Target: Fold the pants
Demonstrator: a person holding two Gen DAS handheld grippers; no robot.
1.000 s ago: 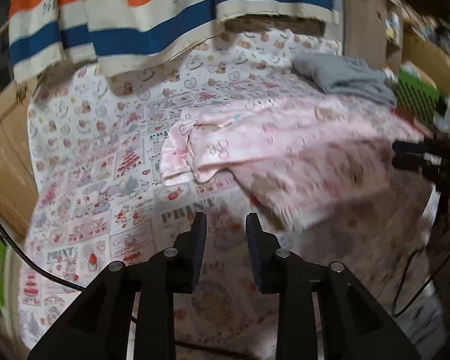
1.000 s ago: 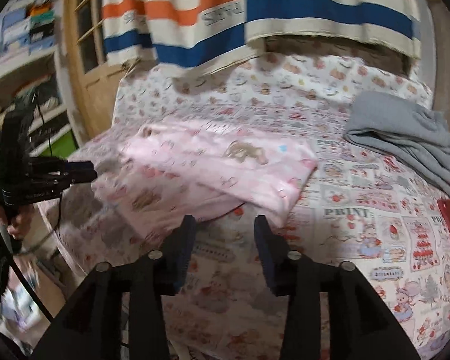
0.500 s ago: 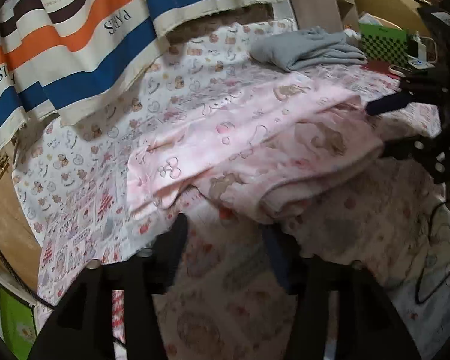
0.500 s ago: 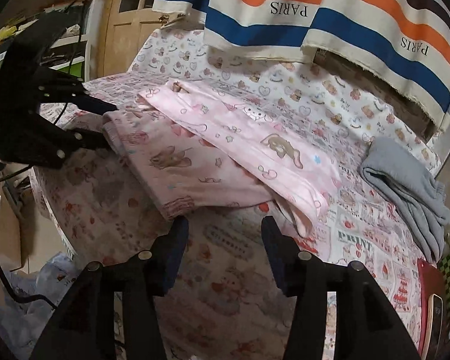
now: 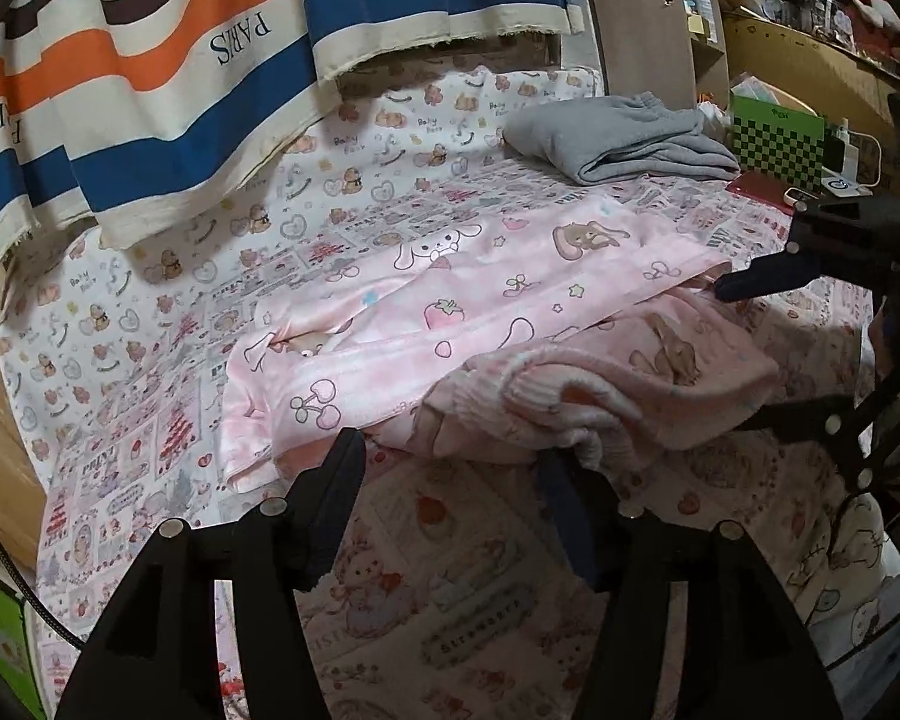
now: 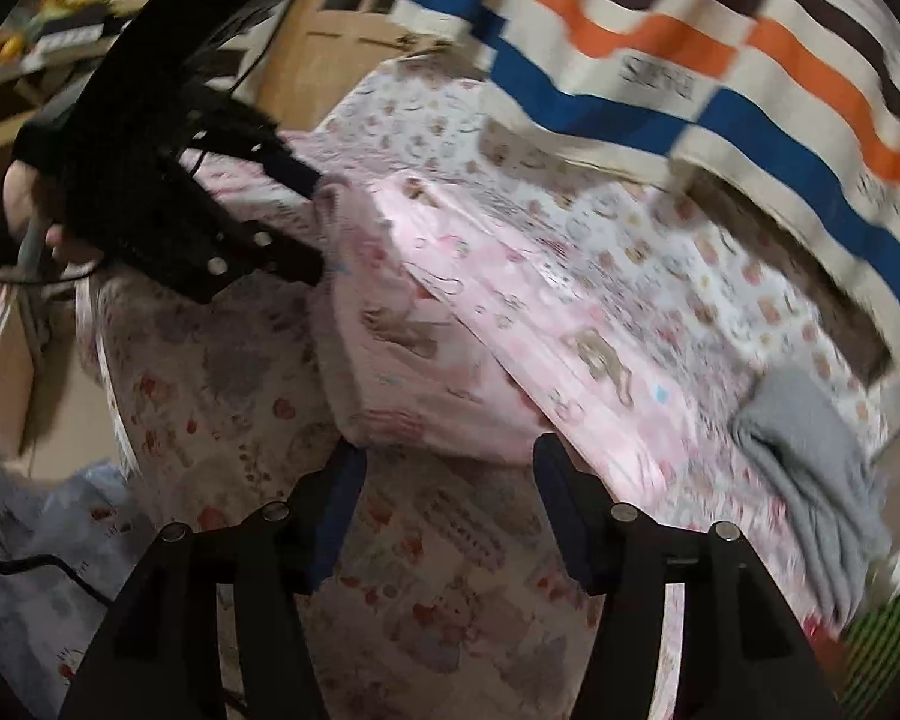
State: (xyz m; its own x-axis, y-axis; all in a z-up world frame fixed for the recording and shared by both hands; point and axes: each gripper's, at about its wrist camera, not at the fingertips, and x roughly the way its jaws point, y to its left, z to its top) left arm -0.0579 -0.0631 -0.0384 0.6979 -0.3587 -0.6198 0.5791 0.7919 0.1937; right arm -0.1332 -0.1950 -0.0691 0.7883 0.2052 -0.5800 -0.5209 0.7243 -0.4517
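The pink cartoon-print pants (image 5: 510, 312) lie partly folded across a bed with a printed sheet (image 5: 150, 360). They also show in the right wrist view (image 6: 510, 324). My left gripper (image 5: 450, 468) is open, its fingers just in front of the pants' near folded edge. My right gripper (image 6: 447, 468) is open, at the thick waistband end of the pants. Each gripper appears in the other's view, the right gripper (image 5: 822, 264) at the pants' right end, the left gripper (image 6: 258, 210) at their left end.
A folded grey garment (image 5: 618, 138) lies at the far right of the bed. A striped cloth (image 5: 210, 60) hangs behind. A green checkered box (image 5: 774, 144) and cluttered shelves stand to the right. A wooden door (image 6: 342, 42) is on the left.
Both grippers have opened wider and moved in close to the pants' near edge. Both cameras have swung, so the pants now fill more of each view.
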